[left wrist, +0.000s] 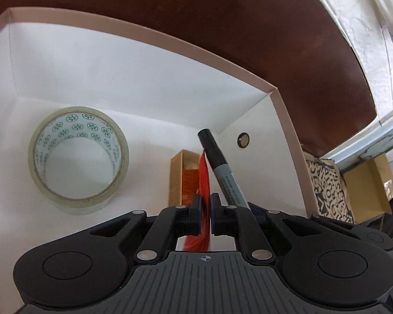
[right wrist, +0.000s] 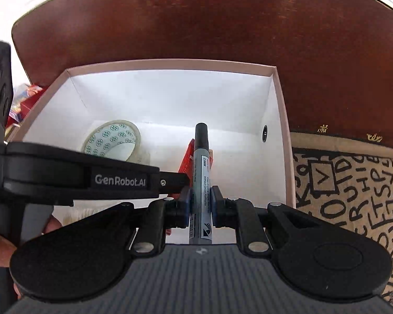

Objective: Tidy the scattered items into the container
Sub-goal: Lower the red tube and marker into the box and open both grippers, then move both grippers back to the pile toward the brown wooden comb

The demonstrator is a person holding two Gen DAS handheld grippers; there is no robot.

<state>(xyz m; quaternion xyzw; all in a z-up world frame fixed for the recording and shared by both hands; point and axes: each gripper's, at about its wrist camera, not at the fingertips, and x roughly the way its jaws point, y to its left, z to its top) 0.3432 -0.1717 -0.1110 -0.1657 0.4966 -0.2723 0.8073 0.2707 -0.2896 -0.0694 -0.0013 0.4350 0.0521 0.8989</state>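
Over the tabletop, both tools hang above the box, left tool clamping a red item, right tool clamping a marker; releasing together, the two could collide.

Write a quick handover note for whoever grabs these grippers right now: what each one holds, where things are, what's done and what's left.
Left gripper: shut on a thin red item, over the box.
Right gripper: shut on a grey marker, black cap pointing into the box.
In the box already: tape roll and a small tan carton on the floor.
Left to do: release the red item and the marker inside the box. Whether anything else lies scattered outside cannot be told from these views.
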